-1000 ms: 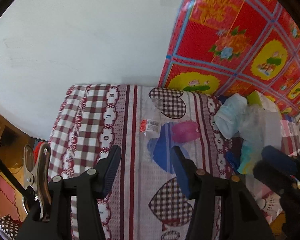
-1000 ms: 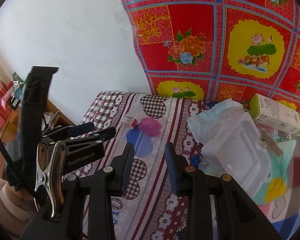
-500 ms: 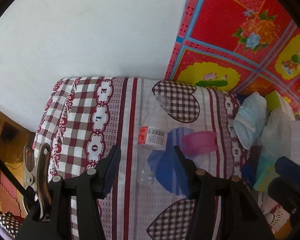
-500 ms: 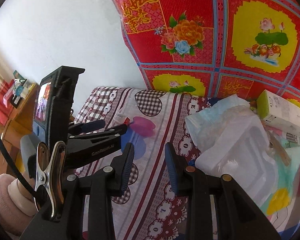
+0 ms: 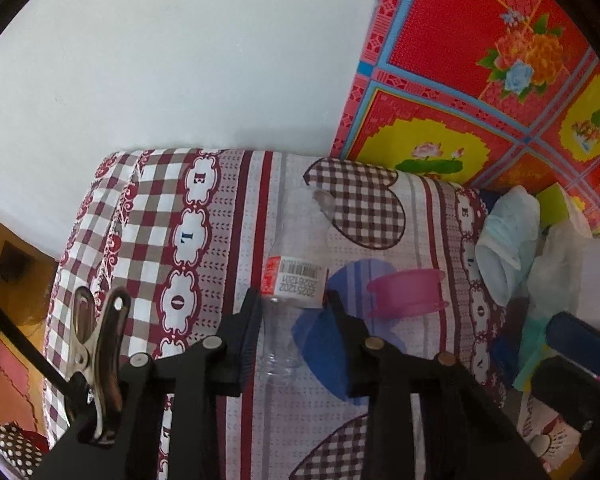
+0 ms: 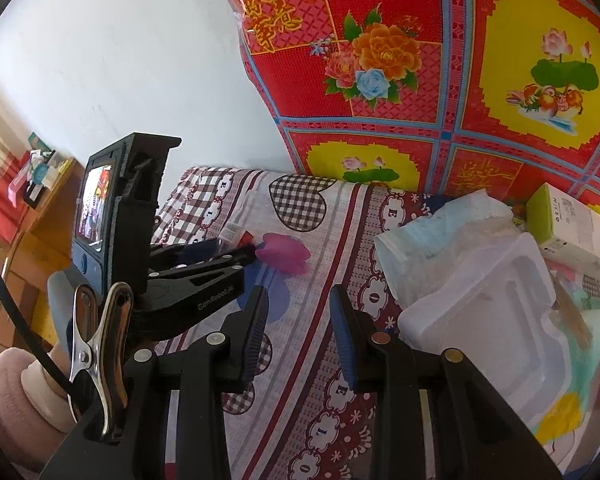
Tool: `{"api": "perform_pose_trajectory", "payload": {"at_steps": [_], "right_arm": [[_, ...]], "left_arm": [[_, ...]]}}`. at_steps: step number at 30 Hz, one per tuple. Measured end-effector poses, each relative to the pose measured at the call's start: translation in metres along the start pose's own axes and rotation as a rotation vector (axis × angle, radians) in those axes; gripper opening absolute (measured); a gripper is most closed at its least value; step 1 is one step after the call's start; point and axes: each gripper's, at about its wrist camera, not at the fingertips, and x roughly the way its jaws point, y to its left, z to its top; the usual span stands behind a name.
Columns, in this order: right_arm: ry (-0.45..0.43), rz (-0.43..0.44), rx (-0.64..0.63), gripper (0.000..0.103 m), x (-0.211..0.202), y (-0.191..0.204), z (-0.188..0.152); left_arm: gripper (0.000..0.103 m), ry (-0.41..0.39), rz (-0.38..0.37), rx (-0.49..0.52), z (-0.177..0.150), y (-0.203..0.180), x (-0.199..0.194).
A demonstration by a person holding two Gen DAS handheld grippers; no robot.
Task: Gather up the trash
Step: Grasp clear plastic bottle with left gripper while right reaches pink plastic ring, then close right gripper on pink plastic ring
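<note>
On a bed spread with a heart-patterned sheet, a clear plastic bottle lies lengthwise, its barcode label toward the left gripper. That gripper's jaws have just been closing, and they now straddle the bottle's near end, one finger at each side; whether the pads already press on the plastic cannot be told. At 3 o'clock from the bottle sits a pink spool, just beside it. Farther toward 3 o'clock, a heap of trash includes a white foam tray, a crumpled pale-blue wrapper and a green-and-white carton. Well apart from the heap, the right gripper hangs over bare sheet, jaws parted and holding nothing.
</note>
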Motion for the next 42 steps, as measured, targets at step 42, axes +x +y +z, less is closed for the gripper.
{"api": "perform_pose_trajectory", "payload": {"at_steps": [42], "right_arm": [[0.113,-0.018,-0.281,0.053,0.083,0.030,0.031]], "left_arm": [[0.033,-0.074,0.055,-0.260,-0.051,0.087,-0.085]]}}
